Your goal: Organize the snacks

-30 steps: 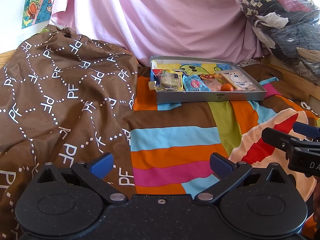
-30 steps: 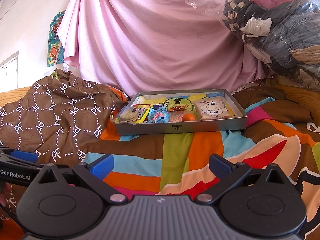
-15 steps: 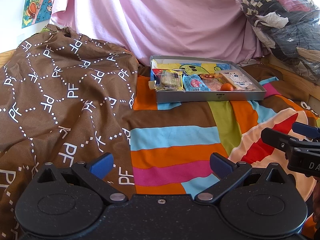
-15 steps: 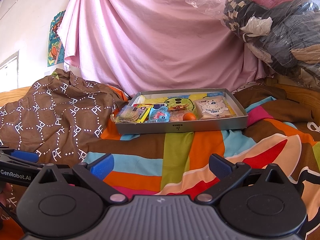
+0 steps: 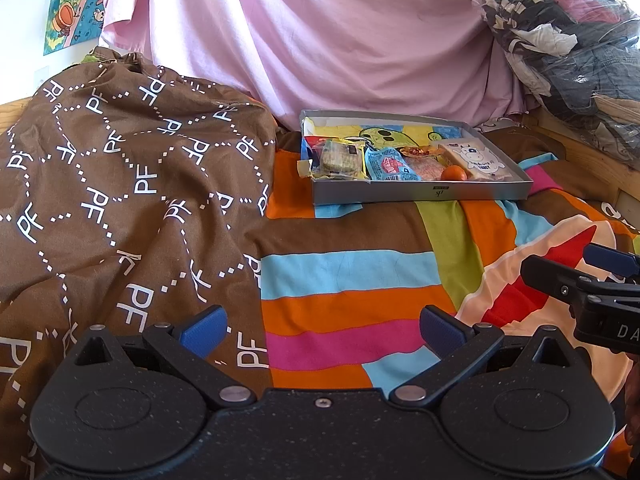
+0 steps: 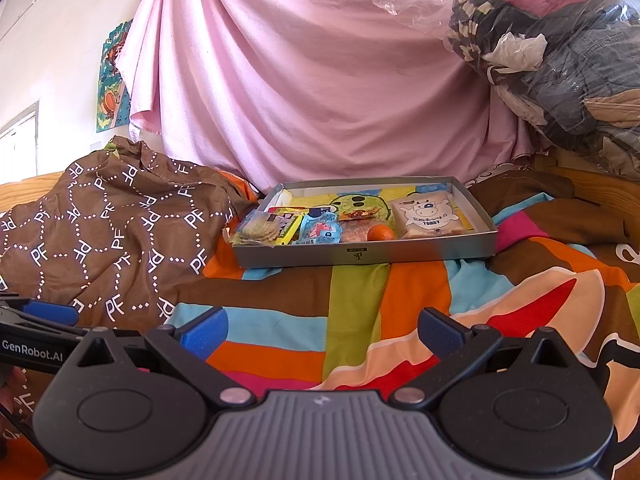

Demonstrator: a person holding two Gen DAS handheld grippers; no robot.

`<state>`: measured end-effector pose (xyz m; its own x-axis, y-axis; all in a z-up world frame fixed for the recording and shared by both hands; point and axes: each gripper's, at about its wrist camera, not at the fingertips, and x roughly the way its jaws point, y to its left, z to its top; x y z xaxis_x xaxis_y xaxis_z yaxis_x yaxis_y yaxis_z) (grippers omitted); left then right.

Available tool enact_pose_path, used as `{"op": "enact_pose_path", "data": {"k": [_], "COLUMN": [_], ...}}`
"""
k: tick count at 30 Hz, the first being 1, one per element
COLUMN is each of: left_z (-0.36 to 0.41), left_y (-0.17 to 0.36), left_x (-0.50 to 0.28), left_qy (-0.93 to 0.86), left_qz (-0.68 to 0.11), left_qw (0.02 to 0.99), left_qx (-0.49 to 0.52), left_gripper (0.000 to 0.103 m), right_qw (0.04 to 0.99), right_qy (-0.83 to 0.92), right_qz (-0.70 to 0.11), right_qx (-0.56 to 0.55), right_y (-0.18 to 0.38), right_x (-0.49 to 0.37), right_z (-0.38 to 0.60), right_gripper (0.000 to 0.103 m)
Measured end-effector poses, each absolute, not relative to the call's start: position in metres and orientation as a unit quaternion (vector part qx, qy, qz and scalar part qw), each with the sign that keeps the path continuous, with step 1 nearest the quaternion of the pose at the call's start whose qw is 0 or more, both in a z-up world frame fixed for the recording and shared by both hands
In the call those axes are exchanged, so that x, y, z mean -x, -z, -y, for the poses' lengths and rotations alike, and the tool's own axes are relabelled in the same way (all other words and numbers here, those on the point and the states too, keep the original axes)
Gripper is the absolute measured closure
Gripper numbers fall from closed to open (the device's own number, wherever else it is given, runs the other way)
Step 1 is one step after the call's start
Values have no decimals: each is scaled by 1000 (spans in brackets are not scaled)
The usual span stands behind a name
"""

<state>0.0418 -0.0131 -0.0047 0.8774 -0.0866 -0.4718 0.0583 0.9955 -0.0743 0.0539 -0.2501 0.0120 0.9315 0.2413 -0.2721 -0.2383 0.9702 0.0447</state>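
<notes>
A shallow grey box (image 5: pixel 420 192) (image 6: pixel 400 250) rests on the striped bedspread well ahead of both grippers. Inside it lie a cracker pack (image 5: pixel 340 156) (image 6: pixel 262 230), a blue pouch (image 5: pixel 386 164) (image 6: pixel 318 230), a pinkish wrapped snack (image 5: pixel 424 168), a small orange (image 5: pixel 453 173) (image 6: pixel 380 233) and a white toast pack (image 5: pixel 476 160) (image 6: pixel 426 214). My left gripper (image 5: pixel 322 330) hovers low over the bedspread, open and empty. My right gripper (image 6: pixel 322 330) is likewise open with nothing between its blue pads, and its side shows at the right edge of the left wrist view.
A rumpled brown "PF" blanket (image 5: pixel 120 184) (image 6: pixel 112 236) fills the left side. A pink sheet (image 5: pixel 320 40) hangs behind the box. Bagged clothes (image 5: pixel 572 40) (image 6: pixel 560 60) pile at the back right over a wooden bed edge (image 5: pixel 580 160).
Almost nothing differs; the right wrist view has shifted a hair, so the box sits marginally higher in it. Both grippers stay open.
</notes>
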Motion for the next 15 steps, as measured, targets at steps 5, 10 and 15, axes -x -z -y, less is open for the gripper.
{"op": "enact_pose_path", "data": {"k": [5,10,15], "left_z": [13,13,14], "left_y": [7,7,7], "left_x": [-41,-41,-41], "left_qy": [38,38,37], "left_qz": [-247,-247,-247], "left_qw": [968,968,968], "left_qx": [29,29,30], "left_gripper": [1,1,1], "right_qw": [983,983,983], "right_qy": [-122,-122,-122], "right_qz": [-139,-139,-139], "right_qx": [-6,-5,-5], "right_y": [-12,-12,-12], "right_x": [-54,-54,-54], "right_z": [250,250,249], "right_gripper": [0,0,0]}}
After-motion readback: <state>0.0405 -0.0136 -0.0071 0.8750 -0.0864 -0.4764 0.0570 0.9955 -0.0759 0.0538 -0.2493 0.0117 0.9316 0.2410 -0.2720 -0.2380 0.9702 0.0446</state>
